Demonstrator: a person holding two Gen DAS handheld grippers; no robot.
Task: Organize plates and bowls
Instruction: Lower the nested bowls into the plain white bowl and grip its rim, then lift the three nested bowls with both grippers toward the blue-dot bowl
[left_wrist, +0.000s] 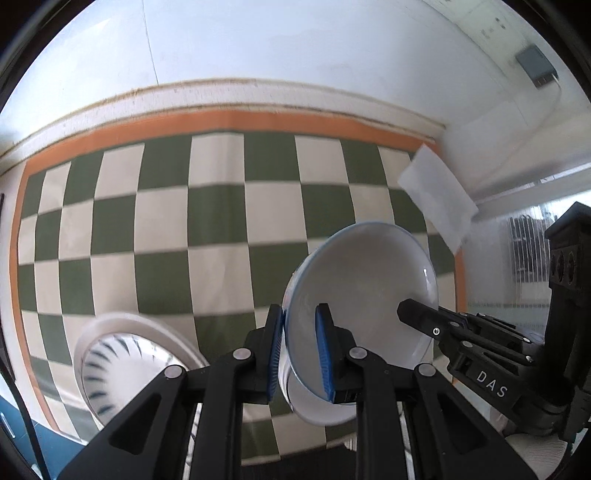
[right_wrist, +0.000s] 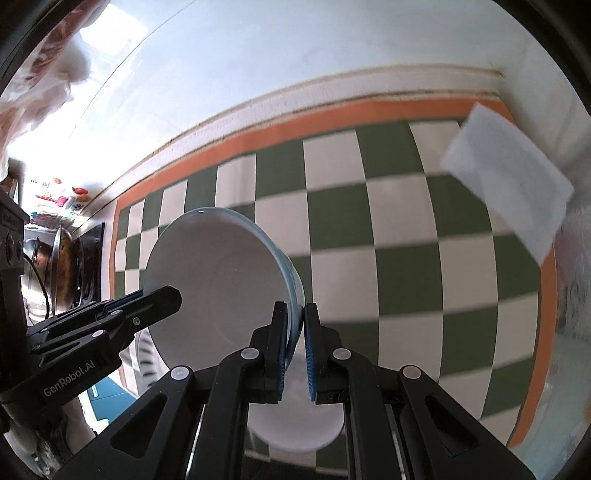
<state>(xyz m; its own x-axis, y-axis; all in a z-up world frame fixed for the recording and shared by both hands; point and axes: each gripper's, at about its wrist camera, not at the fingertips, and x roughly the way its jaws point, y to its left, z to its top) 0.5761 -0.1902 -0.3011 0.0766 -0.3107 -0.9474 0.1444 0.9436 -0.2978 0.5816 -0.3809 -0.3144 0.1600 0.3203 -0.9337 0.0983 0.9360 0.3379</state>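
Left gripper (left_wrist: 299, 349): jaws nearly together, blue pads (left_wrist: 323, 354) pinching the rim of the white bowl (left_wrist: 369, 291), one pad outside the wall, one inside.
Right gripper (right_wrist: 295, 341): jaws drawn close, clamped on the opposite rim of the same bowl (right_wrist: 221, 284); its black fingertip shows inside the bowl in the left wrist view (left_wrist: 417, 317).
White bowl: pale blue outside, plain white inside; held between both grippers, tilted with its mouth turned sideways, above the checked mat and clear of it.
Second dish (left_wrist: 122, 354): white, with dark dashes around its inner wall; lies on the mat low and to the left of the held bowl, apart from it; blurred.
Checked mat (left_wrist: 166, 221): green and cream squares with an orange border (left_wrist: 258, 120), spread under both grippers.
White card (left_wrist: 436, 199): a flat pale rectangle, lying askew over the mat's far right corner.
Countertop edge (left_wrist: 258, 96): white strip beyond the orange border, meeting a pale wall (left_wrist: 295, 40).
Wall box (left_wrist: 535, 64): small grey unit, far right, with a cable.
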